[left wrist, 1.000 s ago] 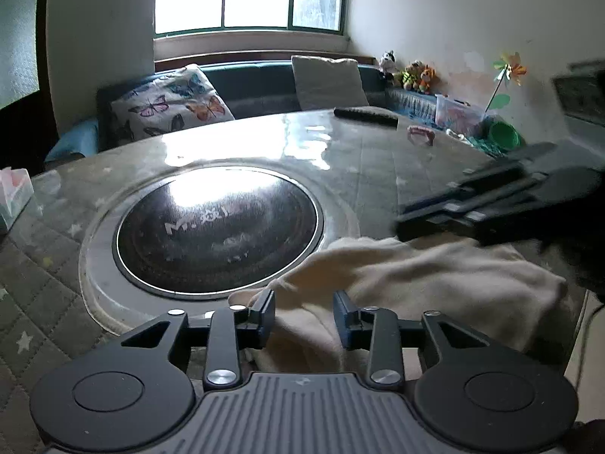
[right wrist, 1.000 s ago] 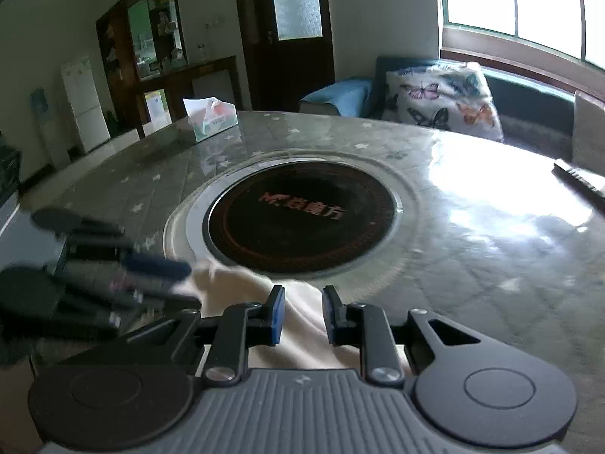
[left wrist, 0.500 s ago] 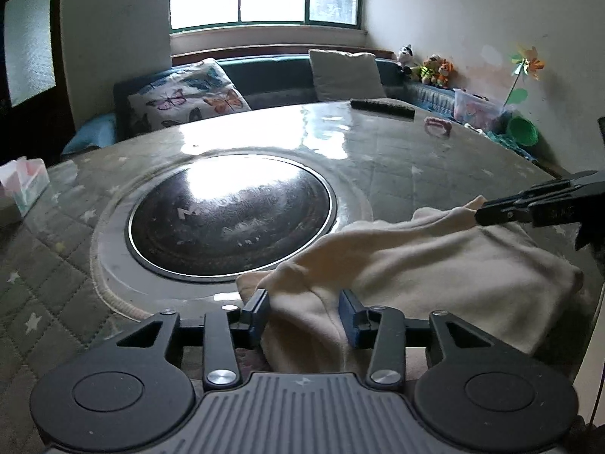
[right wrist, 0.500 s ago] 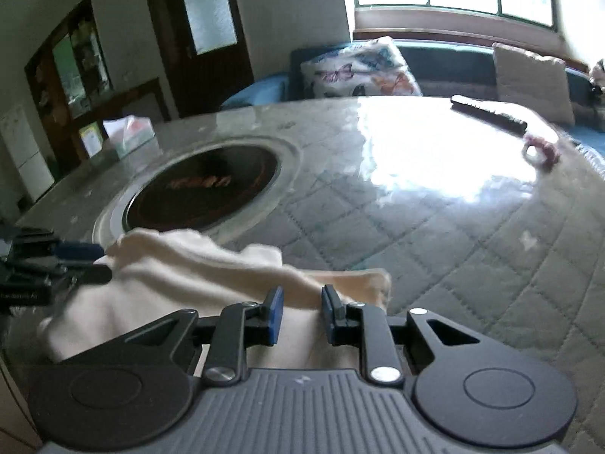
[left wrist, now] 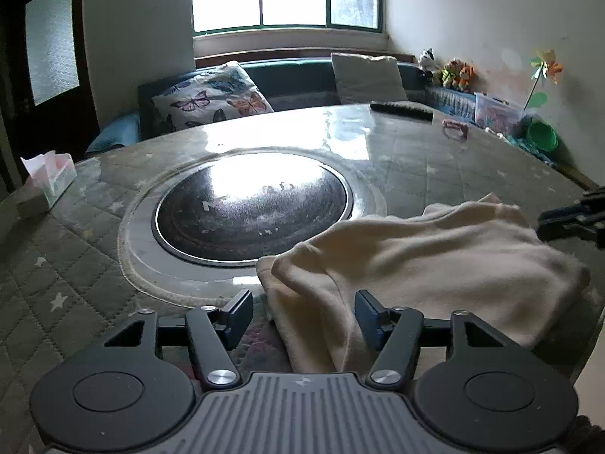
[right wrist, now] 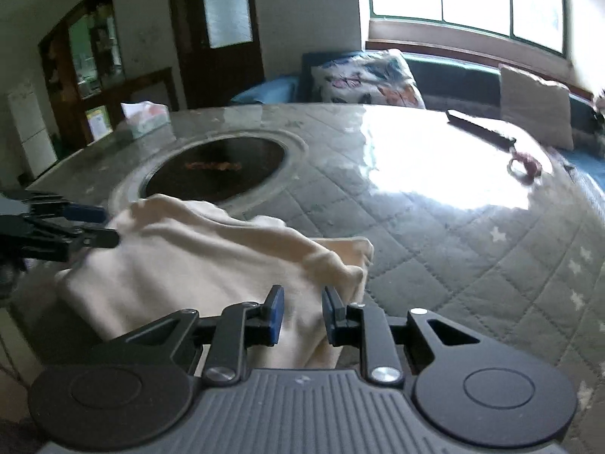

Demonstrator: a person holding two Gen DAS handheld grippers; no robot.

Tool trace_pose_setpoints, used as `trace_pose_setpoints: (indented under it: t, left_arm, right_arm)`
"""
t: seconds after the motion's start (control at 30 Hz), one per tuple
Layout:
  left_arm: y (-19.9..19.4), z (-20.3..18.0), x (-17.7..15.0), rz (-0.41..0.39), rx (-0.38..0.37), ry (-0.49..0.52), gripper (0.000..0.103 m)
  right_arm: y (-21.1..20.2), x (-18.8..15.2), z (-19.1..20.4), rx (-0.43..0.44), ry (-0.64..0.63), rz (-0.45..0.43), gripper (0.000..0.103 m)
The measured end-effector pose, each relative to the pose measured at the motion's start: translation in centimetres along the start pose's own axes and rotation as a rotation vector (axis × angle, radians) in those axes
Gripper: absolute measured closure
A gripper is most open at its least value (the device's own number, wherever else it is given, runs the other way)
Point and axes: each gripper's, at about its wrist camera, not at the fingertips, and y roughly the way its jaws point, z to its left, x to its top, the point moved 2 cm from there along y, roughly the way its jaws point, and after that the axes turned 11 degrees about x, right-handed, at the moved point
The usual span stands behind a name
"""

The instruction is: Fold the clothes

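A cream garment (left wrist: pixel 435 261) lies folded in a loose bundle at the near edge of the round table; it also shows in the right wrist view (right wrist: pixel 211 265). My left gripper (left wrist: pixel 302 312) is open, its jaws wide apart over the garment's left end. My right gripper (right wrist: pixel 300 312) is open, jaws either side of the garment's right corner without pinching it. The right gripper's tips (left wrist: pixel 567 219) show at the right edge of the left wrist view, clear of the cloth. The left gripper (right wrist: pixel 75 227) shows at the left of the right wrist view.
A dark round hotplate (left wrist: pixel 251 212) sits in the middle of the quilted table cover (right wrist: pixel 472 249). A tissue box (left wrist: pixel 47 181) stands at the far left. A remote (left wrist: pixel 401 109) and a pink hair tie (left wrist: pixel 455 130) lie at the far side. A sofa with cushions (left wrist: pixel 211 98) is behind.
Both grippers have opened and let go of the garment. The right gripper has swung right and drawn back from the cloth; the garment now rests on the table.
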Motion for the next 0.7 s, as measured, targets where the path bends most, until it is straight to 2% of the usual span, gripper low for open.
trace_pose_setpoints:
  t: [0.23, 0.37, 0.43, 0.53, 0.7]
  left_arm:
    - [-1.4, -0.3, -0.6, -0.007, 0.008, 0.001, 0.036]
    - [-0.8, -0.1, -1.5, 0.026, 0.023, -0.003, 0.034]
    - [-1.0, 0.0, -1.5, 0.023, 0.024, -0.008, 0.034]
    - [-1.2, 0.0, -1.6, 0.015, 0.031, -0.008, 0.027]
    - [-1.2, 0.4, -2.3, 0.023, 0.029, -0.036, 0.025]
  right_arm:
    - [-1.9, -1.6, 3.1, 0.101, -0.063, 0.023, 0.082]
    - [-0.9, -3.5, 2.4, 0.076, -0.044, 0.050, 0.084]
    - [-1.1, -3.4, 2.5, 0.082, -0.042, 0.047, 0.084]
    - [-1.6, -2.6, 3.1, 0.088, -0.073, 0.044, 0.082]
    - [-0.5, -2.4, 4.2, 0.104, -0.127, 0.094, 0.080]
